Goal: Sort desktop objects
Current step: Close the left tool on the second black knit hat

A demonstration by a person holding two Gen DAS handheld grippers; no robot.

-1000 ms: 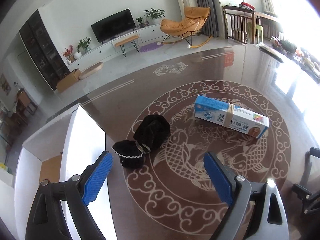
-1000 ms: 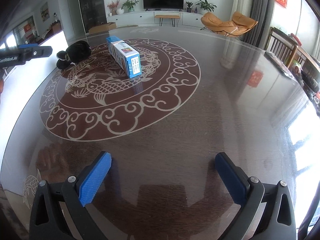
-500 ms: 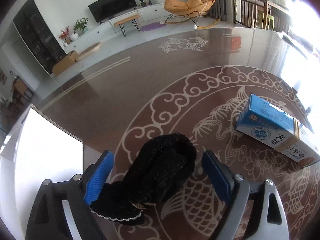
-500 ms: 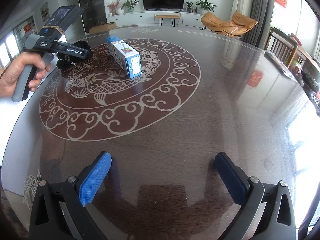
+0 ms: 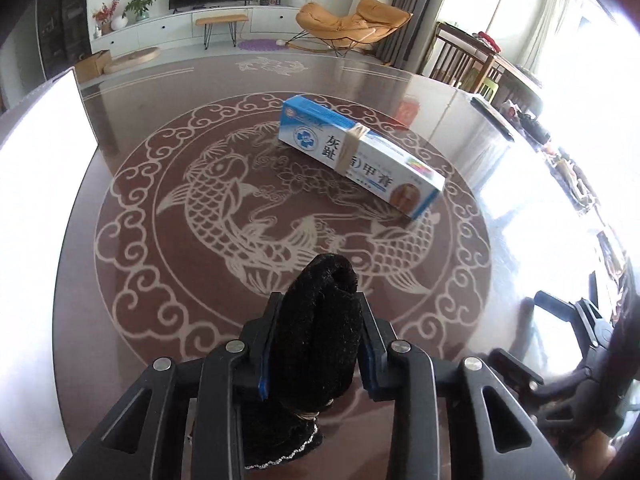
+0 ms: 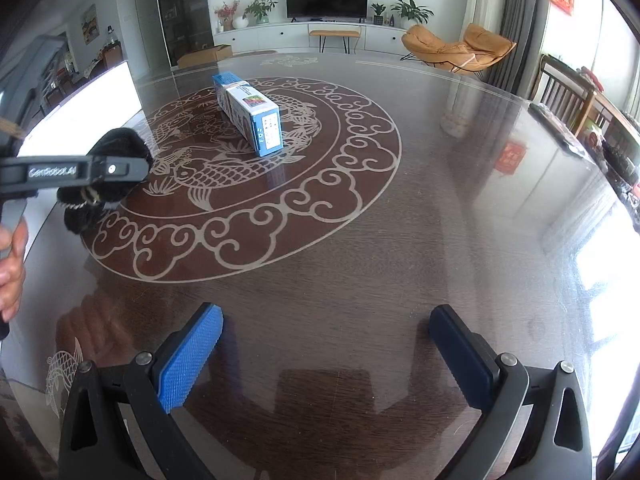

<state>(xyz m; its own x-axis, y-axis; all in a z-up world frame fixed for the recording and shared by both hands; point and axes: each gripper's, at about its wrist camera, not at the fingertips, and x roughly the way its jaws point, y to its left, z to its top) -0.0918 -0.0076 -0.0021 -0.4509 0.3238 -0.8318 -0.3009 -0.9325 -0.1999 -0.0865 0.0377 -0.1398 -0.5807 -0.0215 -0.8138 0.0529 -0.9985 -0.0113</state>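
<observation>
Black fuzzy fabric pouch (image 5: pixel 316 336): lower end hidden behind left tongs (image 5: pixel 316 344), cut by frame edge at 6 o'clock. Person's hand (image 6: pixel 12 268) cropped at 9 o'clock.

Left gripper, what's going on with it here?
The left gripper is closing its jaws on a black fabric pouch, which sits squeezed between the blue pads; in the right wrist view the pouch looks raised off the round wooden table. A person's hand holds that gripper's handle. The blue and white box lies untouched on the fish pattern further in. The right gripper hangs open over bare tabletop, holding nothing.
</observation>
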